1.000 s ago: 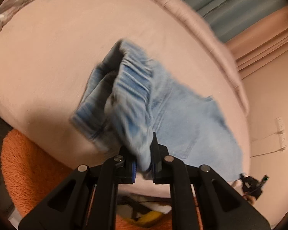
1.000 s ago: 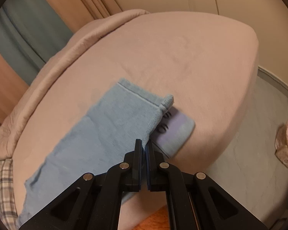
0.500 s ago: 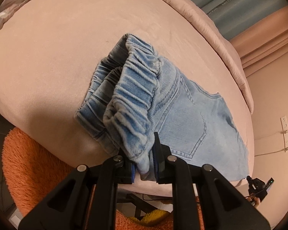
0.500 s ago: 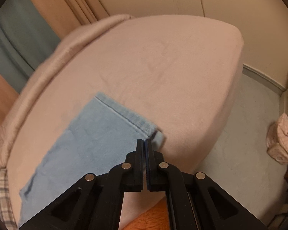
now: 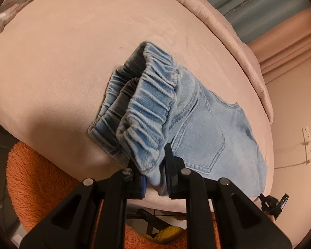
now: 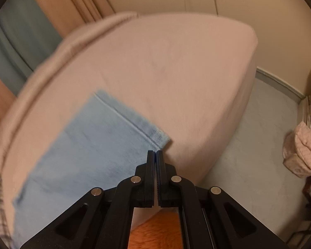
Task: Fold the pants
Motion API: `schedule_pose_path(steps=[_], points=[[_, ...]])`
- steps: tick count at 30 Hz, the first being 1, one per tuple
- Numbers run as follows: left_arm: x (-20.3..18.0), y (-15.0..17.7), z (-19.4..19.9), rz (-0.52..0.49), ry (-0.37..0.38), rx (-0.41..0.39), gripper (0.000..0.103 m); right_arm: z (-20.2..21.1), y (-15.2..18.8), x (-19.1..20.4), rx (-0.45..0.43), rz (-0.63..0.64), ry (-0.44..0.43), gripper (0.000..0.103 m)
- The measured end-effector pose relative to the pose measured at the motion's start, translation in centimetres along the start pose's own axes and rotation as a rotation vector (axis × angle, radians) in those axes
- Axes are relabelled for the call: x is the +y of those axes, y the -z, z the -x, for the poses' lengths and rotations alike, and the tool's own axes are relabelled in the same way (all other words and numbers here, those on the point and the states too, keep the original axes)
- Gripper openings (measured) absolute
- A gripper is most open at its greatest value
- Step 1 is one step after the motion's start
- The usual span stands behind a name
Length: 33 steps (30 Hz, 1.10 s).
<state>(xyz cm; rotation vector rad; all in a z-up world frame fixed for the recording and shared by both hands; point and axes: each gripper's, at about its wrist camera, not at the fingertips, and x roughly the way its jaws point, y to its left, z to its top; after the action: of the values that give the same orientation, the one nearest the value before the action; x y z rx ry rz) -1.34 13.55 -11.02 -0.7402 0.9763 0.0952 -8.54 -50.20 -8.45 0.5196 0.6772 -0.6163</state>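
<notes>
The left gripper (image 5: 154, 172) reaches in low over the near edge of the pink bed (image 5: 62, 58), its jaws clamped on the gathered elastic waistband (image 5: 147, 112) of the light-blue denim pants (image 5: 207, 132), lifting that end into a bunched hump while the seat and back pocket (image 5: 203, 143) lie flat on the bed. The right gripper (image 6: 155, 155) points at the hem corner (image 6: 159, 138) of the pant leg (image 6: 89, 145), its jaws pressed together with only a sliver between them; whether any cloth is pinched there cannot be told, as the tips cover the spot. The right wrist view is motion-blurred, and the leg runs off its lower left edge. An orange shaggy rug (image 5: 37, 178) shows below the bed.
</notes>
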Motion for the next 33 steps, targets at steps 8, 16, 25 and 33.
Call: schedule_pose_path(steps=[8, 16, 25, 33], points=[[-2.6, -0.8, 4.3, -0.117, 0.002, -0.088, 0.07, 3.7, -1.4, 5.1, -0.063, 0.126, 0.05, 0.032], [-2.6, -5.4, 2.5, -0.126, -0.034, -0.123, 0.071, 3.3, 1.9, 21.0, 0.079, 0.505, -0.362, 0.039], [0.2, -7.3, -2.0, -0.019, 0.003, -0.026, 0.067, 0.5, 10.2, 37.3, 0.201, 0.943, -0.463, 0.06], [0.5, -5.7, -1.5, -0.053, 0.001, -0.078, 0.058, -1.3, 12.5, 40.8, 0.276, 1.079, -0.439, 0.068]])
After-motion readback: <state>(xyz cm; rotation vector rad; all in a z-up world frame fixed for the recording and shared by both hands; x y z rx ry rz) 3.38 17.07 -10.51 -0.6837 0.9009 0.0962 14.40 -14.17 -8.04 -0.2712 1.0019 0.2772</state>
